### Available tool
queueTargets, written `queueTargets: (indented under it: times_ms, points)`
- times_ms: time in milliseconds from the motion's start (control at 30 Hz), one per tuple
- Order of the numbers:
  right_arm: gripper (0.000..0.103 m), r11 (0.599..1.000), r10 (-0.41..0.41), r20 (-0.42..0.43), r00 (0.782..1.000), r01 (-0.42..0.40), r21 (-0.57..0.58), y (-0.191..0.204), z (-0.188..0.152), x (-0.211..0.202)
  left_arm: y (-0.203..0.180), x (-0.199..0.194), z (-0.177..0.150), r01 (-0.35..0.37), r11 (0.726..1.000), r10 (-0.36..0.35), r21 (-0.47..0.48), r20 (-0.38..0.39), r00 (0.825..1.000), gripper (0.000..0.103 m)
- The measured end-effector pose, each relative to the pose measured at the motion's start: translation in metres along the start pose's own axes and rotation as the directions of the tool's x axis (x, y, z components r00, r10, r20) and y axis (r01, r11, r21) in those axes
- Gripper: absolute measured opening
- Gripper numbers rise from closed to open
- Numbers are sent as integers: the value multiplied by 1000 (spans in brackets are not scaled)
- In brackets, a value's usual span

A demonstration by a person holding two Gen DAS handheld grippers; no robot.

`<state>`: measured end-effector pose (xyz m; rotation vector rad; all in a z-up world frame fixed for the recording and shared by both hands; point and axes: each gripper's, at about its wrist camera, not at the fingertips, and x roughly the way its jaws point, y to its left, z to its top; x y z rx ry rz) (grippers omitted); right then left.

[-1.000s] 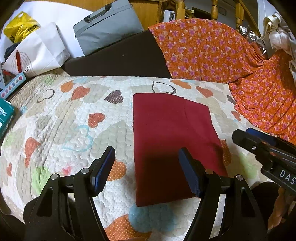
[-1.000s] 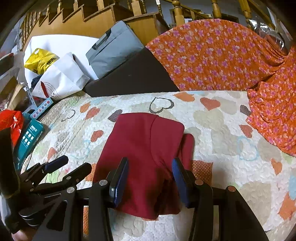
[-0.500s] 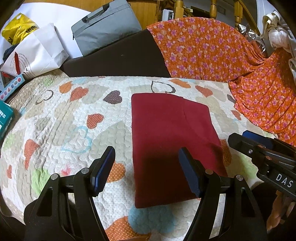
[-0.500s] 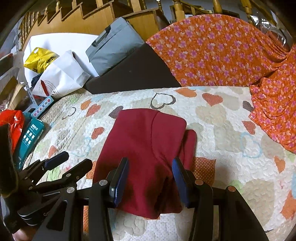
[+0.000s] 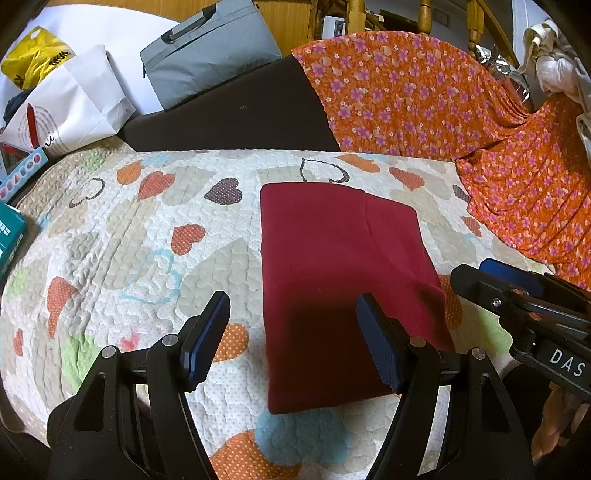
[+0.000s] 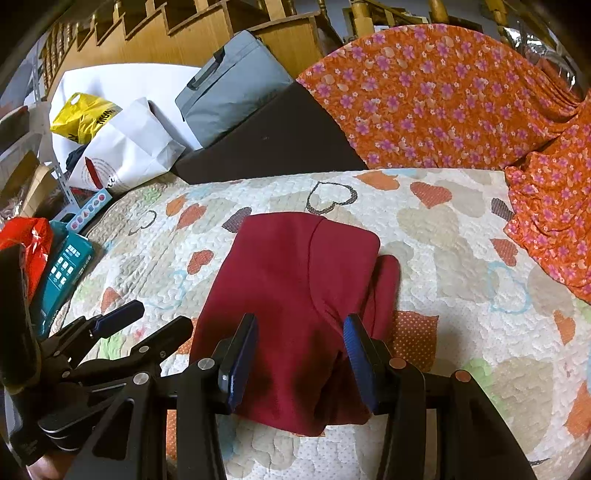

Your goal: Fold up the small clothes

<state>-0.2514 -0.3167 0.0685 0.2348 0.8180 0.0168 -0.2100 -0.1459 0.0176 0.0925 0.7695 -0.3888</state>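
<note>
red garment [image 5: 332,280] | soft knit, folded rectangle (flat on quilt [image 5: 129,240]) | left gripper [image 5: 291,339], right gripper [image 6: 299,354]: jaws apart, empty

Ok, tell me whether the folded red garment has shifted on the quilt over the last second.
No. The red garment keeps its far edge just below the outlined heart on the quilt.

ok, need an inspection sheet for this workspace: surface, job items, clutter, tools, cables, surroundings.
Surface: quilted heart-print bedcover, bare around the garment.
Job's things: dark red folded garment, flat; a flap sticks out on its right side.
Clutter: white paper bag, yellow plastic bag, grey fabric case, teal box.
Tools: left tool open, empty, above the garment; right tool open, empty.
Cables: nothing seen.
Surroundings: orange floral cloth, wooden staircase.
</note>
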Motion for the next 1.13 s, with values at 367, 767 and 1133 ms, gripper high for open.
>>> queueTargets:
  times_ms: [367,767,1133]
  points:
    - [46,1000,6,-8,1000,-6,-3,2,-1,3,0,0,0,0,1000,0,0,-3,1000,71]
    - [46,1000,11,-25,1000,-11,-1,2,-2,7,-2,5,-3,6,1000,-6,6,-12,1000,71]
    - [46,1000,14,-37,999,-14,3,-1,-3,12,0,12,-4,14,1000,-14,11,-25,1000,71]
